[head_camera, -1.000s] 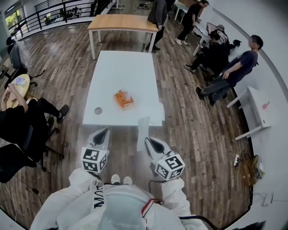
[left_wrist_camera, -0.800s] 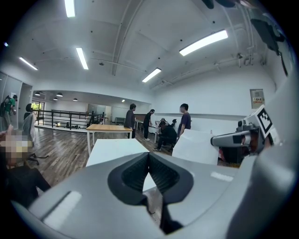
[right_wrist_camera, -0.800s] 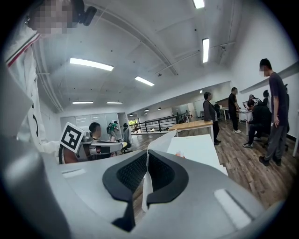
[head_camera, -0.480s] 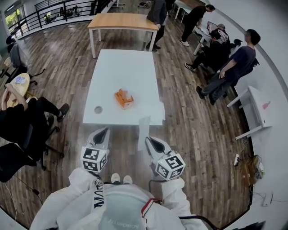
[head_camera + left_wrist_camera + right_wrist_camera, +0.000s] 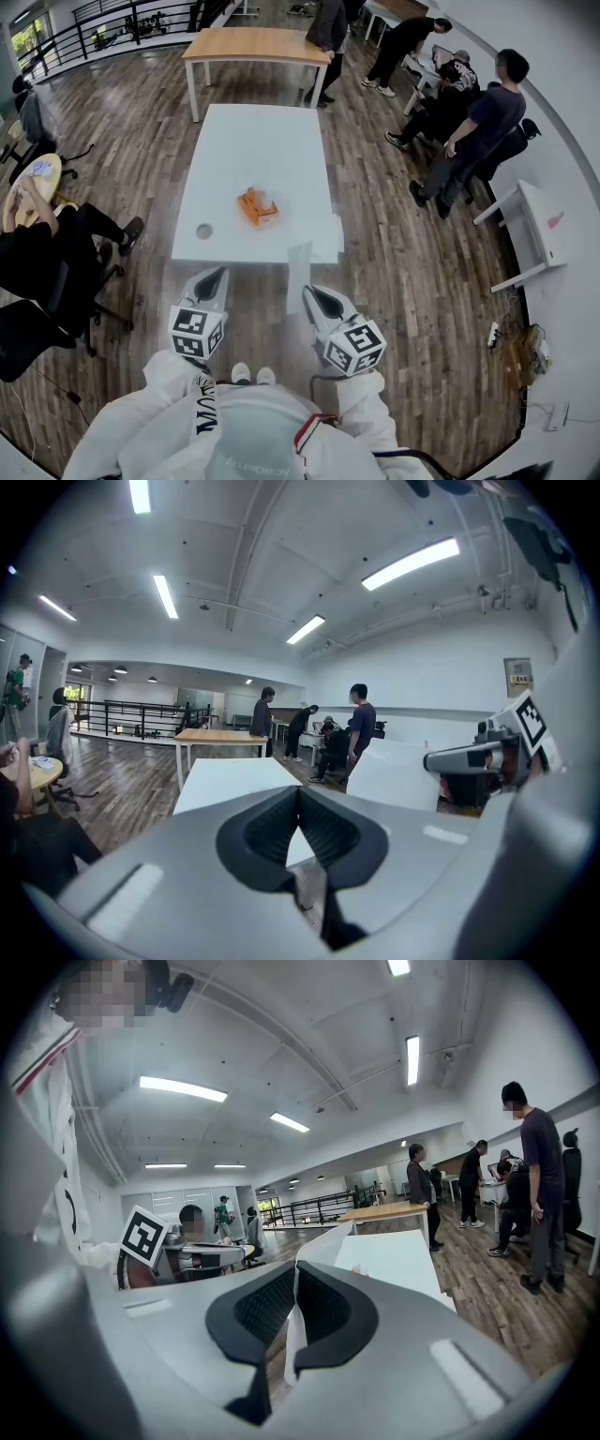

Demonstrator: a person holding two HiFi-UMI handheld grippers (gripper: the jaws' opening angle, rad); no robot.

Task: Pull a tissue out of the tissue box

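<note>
A: Where is free room over the white surface (image 5: 253,150)?
B: All round the orange tissue box (image 5: 258,207) at its middle. A small round object (image 5: 204,230) sits near the left corner, and a tissue (image 5: 298,270) hangs before the near edge.
A: Beside it?
B: Seated person (image 5: 56,248) left, open floor (image 5: 394,272) right.

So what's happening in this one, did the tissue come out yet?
Yes. A person in a white suit stands a little short of the white table with a gripper in each hand. The right gripper is shut on a white tissue, which stands up from its jaws, clear of the orange tissue box on the table. The left gripper is shut with nothing in it, held level beside the right.
</note>
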